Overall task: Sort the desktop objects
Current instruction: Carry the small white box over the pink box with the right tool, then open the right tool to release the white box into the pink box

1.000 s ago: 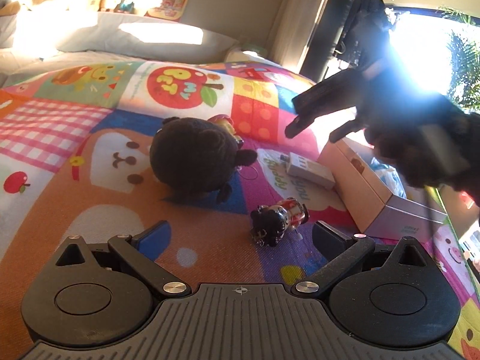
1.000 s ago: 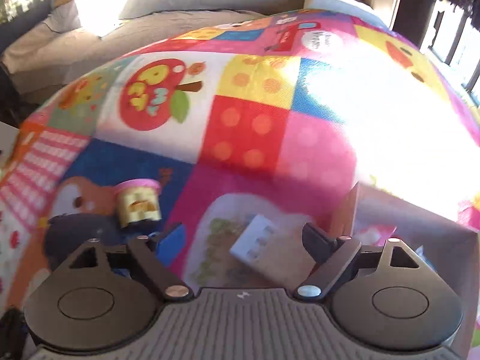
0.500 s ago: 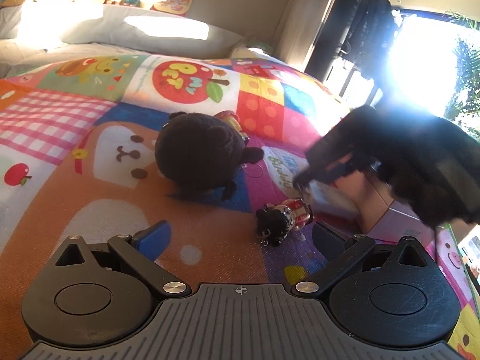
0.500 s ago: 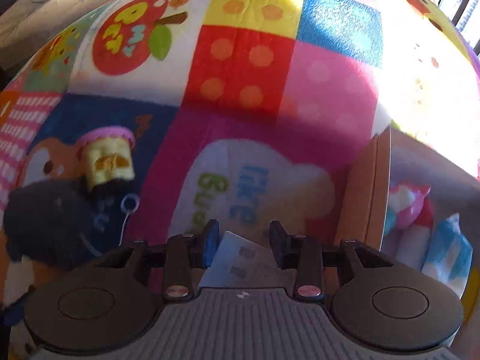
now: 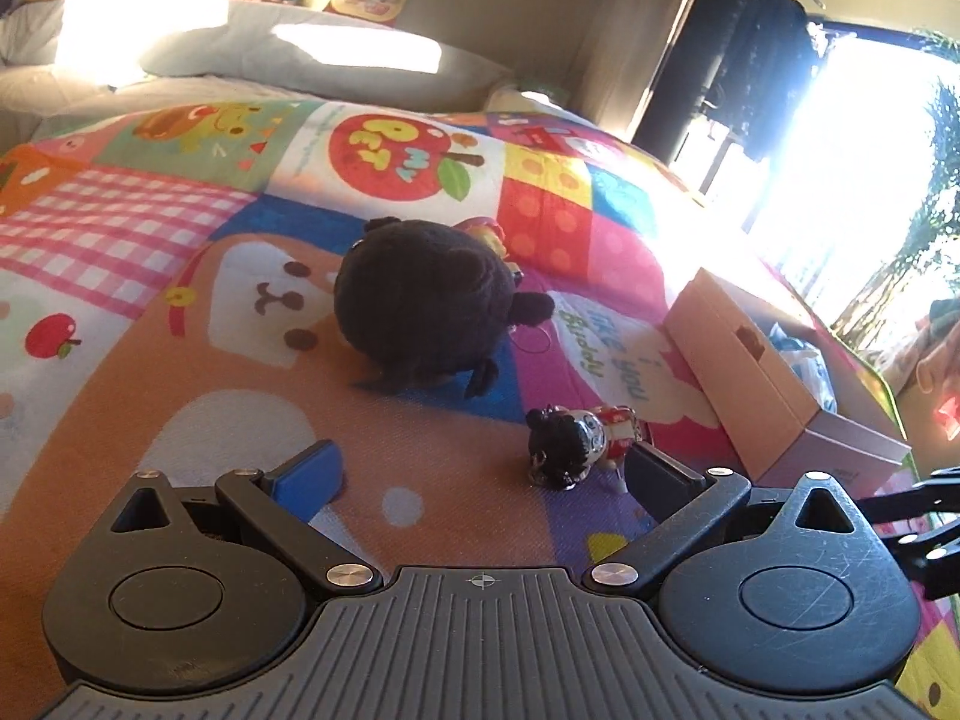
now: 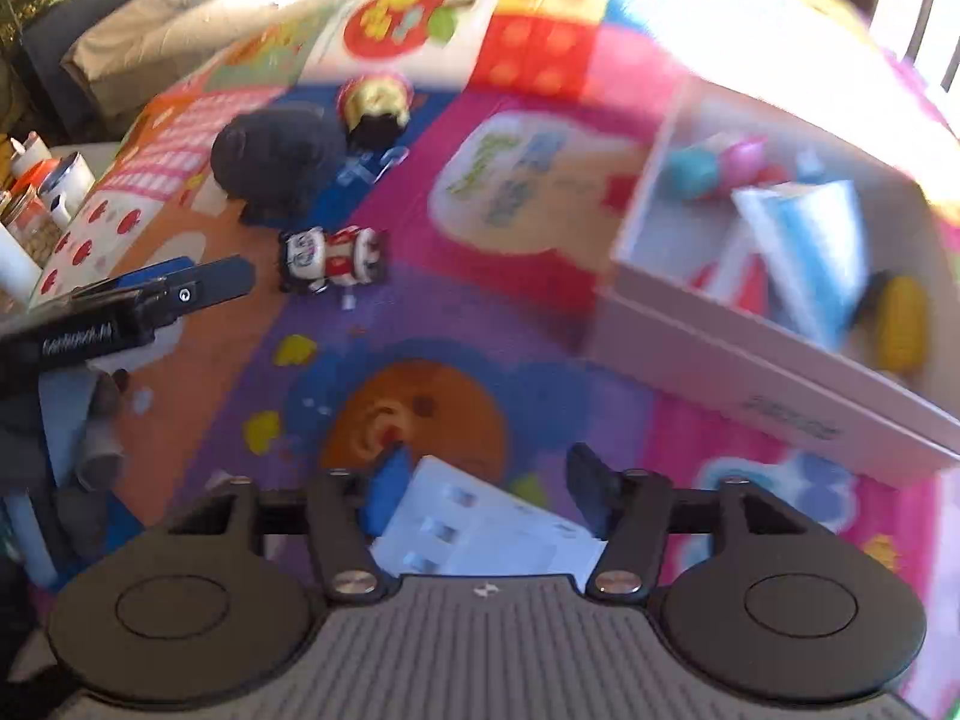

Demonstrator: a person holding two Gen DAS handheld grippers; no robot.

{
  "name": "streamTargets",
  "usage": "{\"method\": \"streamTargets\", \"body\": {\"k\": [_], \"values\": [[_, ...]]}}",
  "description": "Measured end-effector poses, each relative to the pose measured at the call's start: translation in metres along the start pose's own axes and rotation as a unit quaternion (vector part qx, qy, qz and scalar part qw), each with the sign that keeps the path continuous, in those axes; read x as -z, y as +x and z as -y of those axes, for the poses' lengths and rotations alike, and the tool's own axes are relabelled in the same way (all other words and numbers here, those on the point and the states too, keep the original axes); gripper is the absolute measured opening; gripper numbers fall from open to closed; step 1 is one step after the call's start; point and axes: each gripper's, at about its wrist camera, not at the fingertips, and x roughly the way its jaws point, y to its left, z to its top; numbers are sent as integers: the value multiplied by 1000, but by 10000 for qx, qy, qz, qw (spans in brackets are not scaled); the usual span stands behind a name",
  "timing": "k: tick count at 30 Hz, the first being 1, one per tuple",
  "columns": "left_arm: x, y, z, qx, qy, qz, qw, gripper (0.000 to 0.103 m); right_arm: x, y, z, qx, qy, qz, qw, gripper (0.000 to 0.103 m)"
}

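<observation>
Nearest, at the bottom of the right wrist view, the right claw [image 6: 486,486] has a white card-like packet [image 6: 480,534] between its fingers; its jaws are opening, and whether the pads still press the packet I cannot tell. A second ago that packet lay on the play mat [image 6: 456,324] beside the box, and the claw has since closed on it and swung away sideways. The left claw [image 5: 480,474] hangs with its jaws apart and empty, unmoved, just short of the small black-and-red figure [image 5: 576,438] at lower centre. Farther up sit the black plush [image 5: 420,312] and, behind it, a small pink-and-yellow toy [image 6: 375,99]. At right the open box [image 6: 774,414] already holds several items. By my judgement, sorting is partly done; three toys and the packet remain.
</observation>
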Motion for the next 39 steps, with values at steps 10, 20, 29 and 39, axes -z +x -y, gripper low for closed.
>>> {"method": "streamTargets", "body": {"k": [10, 20, 29, 39], "values": [[1, 20, 77, -48, 1083, -371, 9934, 103, 82, -28, 56, 1159, 1296, 1449, 9740, 98], [-6, 51, 80, -640, 976, -576, 9915, 102, 118, -26, 69, 1432, 1867, 1599, 9587, 103], [10, 24, 64, -435, 921, -439, 9938, 103, 79, -48, 139, 1637, 2659, 2621, 9131, 103], [11, 15, 51, -49, 541, -271, 9982, 103, -17, 37, 203, 1267, 2065, 1466, 9591, 102]]}}
